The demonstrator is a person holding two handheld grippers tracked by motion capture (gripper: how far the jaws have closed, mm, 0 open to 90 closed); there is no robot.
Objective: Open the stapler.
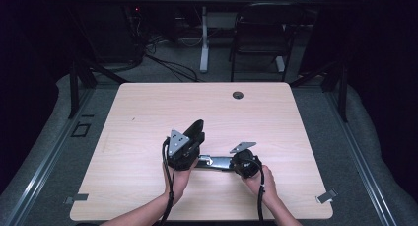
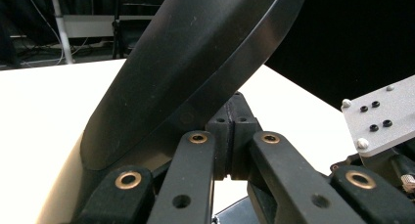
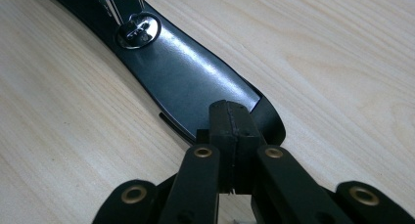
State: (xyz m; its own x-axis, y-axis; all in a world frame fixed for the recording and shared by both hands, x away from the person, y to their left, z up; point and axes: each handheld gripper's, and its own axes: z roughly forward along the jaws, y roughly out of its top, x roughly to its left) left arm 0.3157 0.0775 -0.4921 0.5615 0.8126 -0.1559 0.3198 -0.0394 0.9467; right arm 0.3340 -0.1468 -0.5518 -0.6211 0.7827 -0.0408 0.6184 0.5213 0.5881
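Both grippers clamping an opened black stapler [image 1: 204, 152] near the table's [image 1: 148, 112] front.

Left gripper [image 2: 229, 131] is pinching the raised top arm [image 2: 195, 62]; right gripper [image 3: 234, 123] is pinching the base [image 3: 181, 72] end, flat ahead of it.

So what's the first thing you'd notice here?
A big black stapler opened wide in the middle of the wooden table. The left claw lifts its top arm up in the air, while the right claw is shut at the tip of its shiny base, flat on the table.
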